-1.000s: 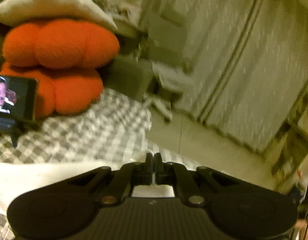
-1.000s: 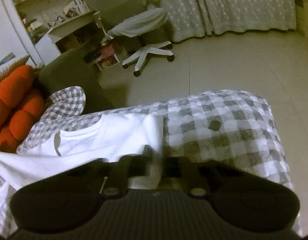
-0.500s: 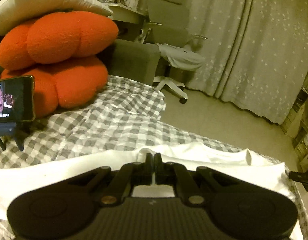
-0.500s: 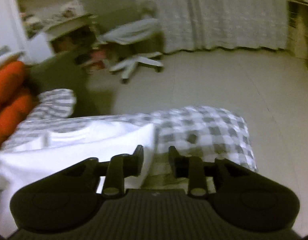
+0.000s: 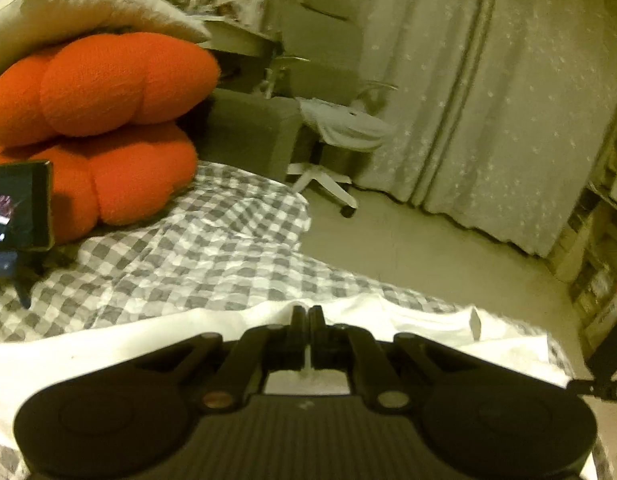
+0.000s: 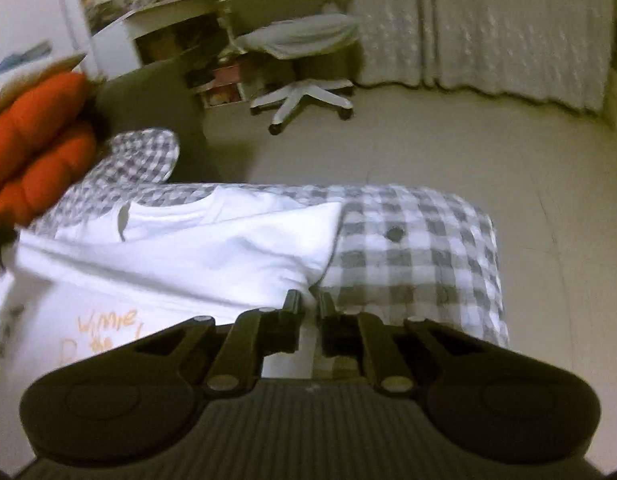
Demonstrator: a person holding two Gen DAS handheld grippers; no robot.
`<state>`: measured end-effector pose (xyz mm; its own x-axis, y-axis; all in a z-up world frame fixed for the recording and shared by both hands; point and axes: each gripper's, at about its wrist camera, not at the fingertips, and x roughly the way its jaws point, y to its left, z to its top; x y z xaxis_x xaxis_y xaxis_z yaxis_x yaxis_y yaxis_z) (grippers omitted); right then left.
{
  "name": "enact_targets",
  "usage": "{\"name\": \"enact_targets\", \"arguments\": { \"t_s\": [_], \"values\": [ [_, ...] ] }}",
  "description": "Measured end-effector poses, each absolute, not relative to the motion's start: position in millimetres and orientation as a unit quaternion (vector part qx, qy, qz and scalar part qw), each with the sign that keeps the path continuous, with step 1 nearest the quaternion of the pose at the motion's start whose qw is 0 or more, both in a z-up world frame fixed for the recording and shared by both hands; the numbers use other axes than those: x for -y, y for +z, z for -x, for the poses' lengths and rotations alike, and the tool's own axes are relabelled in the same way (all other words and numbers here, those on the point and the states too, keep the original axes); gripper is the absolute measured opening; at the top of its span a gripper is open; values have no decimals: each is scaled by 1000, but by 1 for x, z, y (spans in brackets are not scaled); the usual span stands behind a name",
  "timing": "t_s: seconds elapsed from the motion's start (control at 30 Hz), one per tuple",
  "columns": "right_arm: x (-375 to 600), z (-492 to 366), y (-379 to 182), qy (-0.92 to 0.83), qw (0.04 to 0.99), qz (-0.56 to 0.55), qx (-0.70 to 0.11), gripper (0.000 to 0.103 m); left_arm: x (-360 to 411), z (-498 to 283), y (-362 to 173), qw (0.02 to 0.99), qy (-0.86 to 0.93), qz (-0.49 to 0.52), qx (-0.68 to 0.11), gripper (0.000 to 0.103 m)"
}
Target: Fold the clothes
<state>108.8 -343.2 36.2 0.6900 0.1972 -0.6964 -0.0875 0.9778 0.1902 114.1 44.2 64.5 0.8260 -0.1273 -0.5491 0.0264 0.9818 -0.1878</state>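
Cushions (image 5: 96, 128), phone (image 5: 18, 208), office chair (image 6: 304, 96), curtains (image 5: 488, 100)

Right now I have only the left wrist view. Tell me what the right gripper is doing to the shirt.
Observer: The right gripper is closing its jaws at the folded corner of the white T-shirt; a narrow gap shows between them.
Operator: Describe the shirt's front.
Observer: Orange handwritten lettering runs across it, nearer the camera.
Operator: Check beyond that corner.
Observer: The checked bedspread there bears one small dark spot.
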Motion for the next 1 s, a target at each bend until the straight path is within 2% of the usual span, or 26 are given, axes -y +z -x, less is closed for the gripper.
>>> {"name": "enact_targets", "arguments": {
  "t_s": [0.13, 0.23, 0.27, 0.33, 0.47, 0.5, 0.53, 0.73, 0.83, 0.93, 0.97, 1.0],
  "values": [
    [351, -114, 27, 78, 909, -90, -399, 9, -39, -123, 49, 937, -28, 63, -344, 2],
    [349, -113, 29, 92, 908, -84, -401, 9, -43, -124, 49, 934, -34, 66, -351, 2],
    [350, -111, 31, 98, 907, -87, -401, 11, -45, -124, 49, 933, -38, 67, -353, 2],
    [358, -108, 36, 114, 905, -100, -399, 20, -50, -126, 50, 925, -46, 81, -368, 4],
    [374, -108, 49, 112, 916, -138, -359, 21, -69, -131, 50, 918, -26, 127, -376, 18],
    [377, -110, 50, 112, 916, -155, -354, 24, -73, -133, 50, 917, -19, 134, -375, 20],
    [377, -115, 49, 108, 915, -163, -352, 28, -77, -134, 50, 917, -13, 141, -374, 20],
    [365, -146, 35, 80, 916, -169, -356, 30, -84, -142, 45, 913, -9, 146, -380, 21],
    [363, -153, 31, 71, 915, -168, -360, 36, -76, -147, 41, 917, -20, 134, -374, 23],
    [357, -157, 28, 67, 919, -148, -359, 35, -63, -150, 36, 919, -44, 118, -373, 22],
    [353, -158, 27, 69, 921, -133, -359, 20, -57, -152, 33, 920, -48, 98, -375, 20],
    [349, -158, 26, 70, 923, -117, -359, 11, -50, -153, 30, 921, -50, 76, -378, 5]
  ]
}}
